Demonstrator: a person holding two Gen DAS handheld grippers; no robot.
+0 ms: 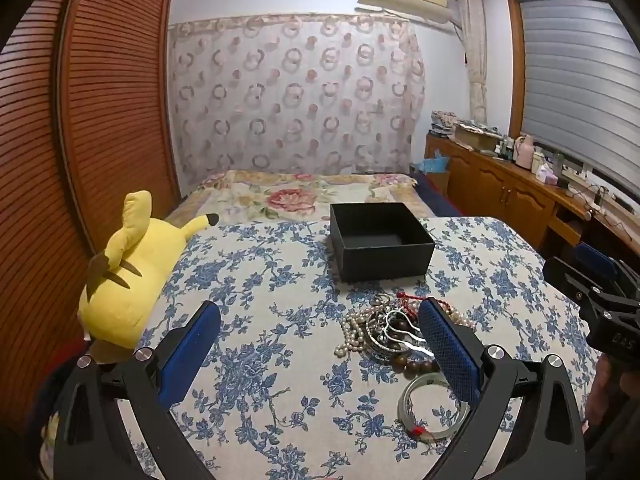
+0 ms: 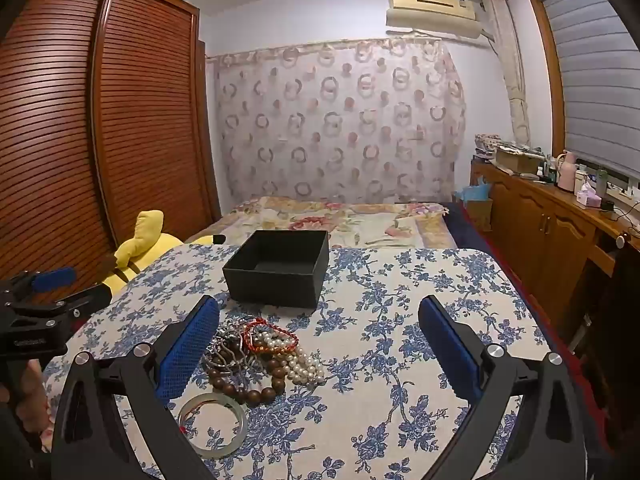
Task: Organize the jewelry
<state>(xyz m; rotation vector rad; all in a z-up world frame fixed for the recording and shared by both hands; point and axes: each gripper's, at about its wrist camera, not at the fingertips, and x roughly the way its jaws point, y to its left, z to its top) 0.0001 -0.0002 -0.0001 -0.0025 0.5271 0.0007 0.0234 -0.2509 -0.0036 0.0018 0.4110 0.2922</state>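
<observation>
The job looks like it is only starting: the black box [image 2: 280, 272] is open and looks empty, and all the jewelry sits in a heap [image 2: 256, 356] on the table, just in front of the box. The left gripper [image 1: 320, 356] and the right gripper [image 2: 320, 356] both hover low over the table with their claws wide apart, holding nothing. I think the next move is to pick 1 piece, close a claw on it, and carry it into the box. The pale green bangle [image 2: 212, 426] lies a little apart from the heap, nearest the camera, so it may be the easiest first grab; it is a hard, smooth, glassy ring with a bit of red thread on it. The white pearls [image 2: 308, 368] are small round beads on a floppy string. The brown wooden beads [image 2: 256, 390] are bigger and round. A red cord bracelet [image 2: 272, 334] and shiny silver bangles [image 1: 396, 332] are tangled in, so pulling 1 may drag others. The box is square with stiff, dull sides. The tablecloth [image 2: 400, 360] is soft cloth with blue flowers.
</observation>
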